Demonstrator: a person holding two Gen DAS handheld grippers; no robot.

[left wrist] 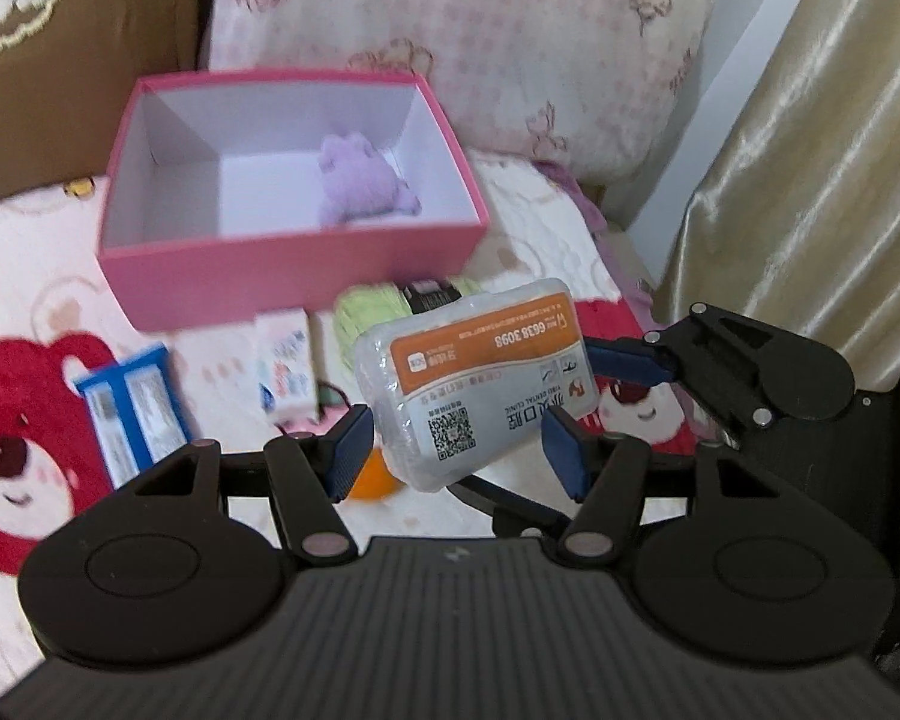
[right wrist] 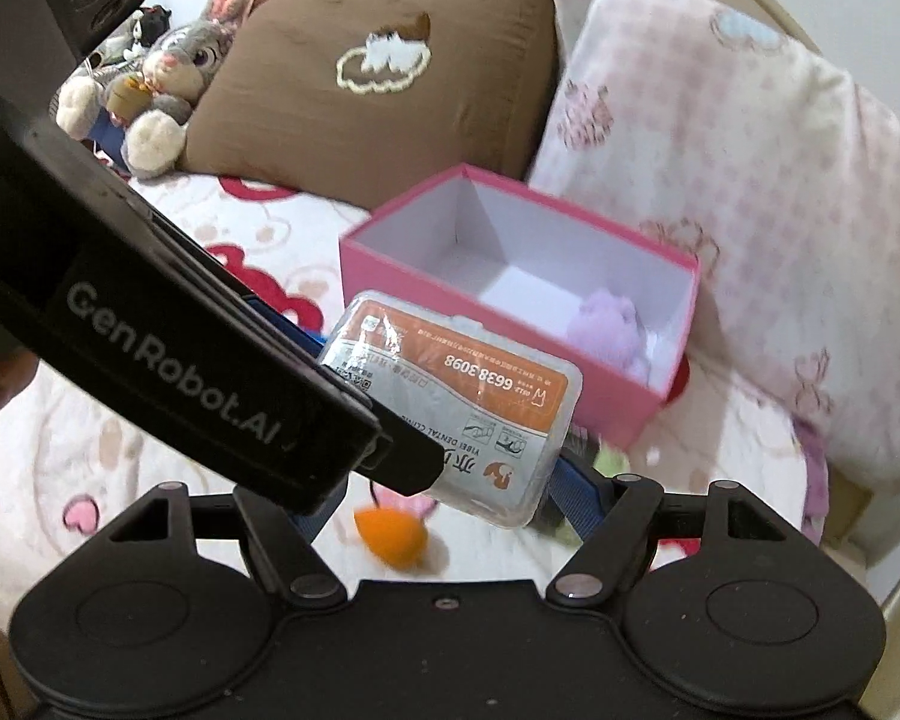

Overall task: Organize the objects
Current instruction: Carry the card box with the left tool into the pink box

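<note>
Bedding printed with red bears (left wrist: 12,450) covers the bed, with a brown pillow (right wrist: 378,78) and a pink-patterned pillow (right wrist: 720,180) propped at its head, a stuffed rabbit (right wrist: 174,66) off in the far corner and a gold curtain (left wrist: 810,150) hanging at one side. On the bed sits an open pink box (left wrist: 294,282), white inside, with a small purple plush toy (left wrist: 360,180) already lying in it.

Both tongs are on one thing: a wrapped tissue pack (left wrist: 474,384) with an orange label, held up off the bed, in front of the box and not yet over it. The left tongs (left wrist: 459,456) stand roughly half open, their blue pads on either side of the pack's lower end; they seem to be clamping it, though the near pad's contact is hard to confirm. The right tongs (right wrist: 444,504) stand wider and reach around the pack from the other side, and the left tool's body hides much of their grip.

By my reading the step in hand is carrying the pack to the box. The next move calls for bringing it over the rim, clear of the near wall, and lowering it into the empty half beside the plush toy before both tongs let go together; releasing one side early would let the pack swing.

Lying on the bedding near the box, not yet sorted, are a blue packet (left wrist: 132,414), a small white carton (left wrist: 285,366), a green yarn ball (left wrist: 366,312) and an orange ball (right wrist: 390,534).
</note>
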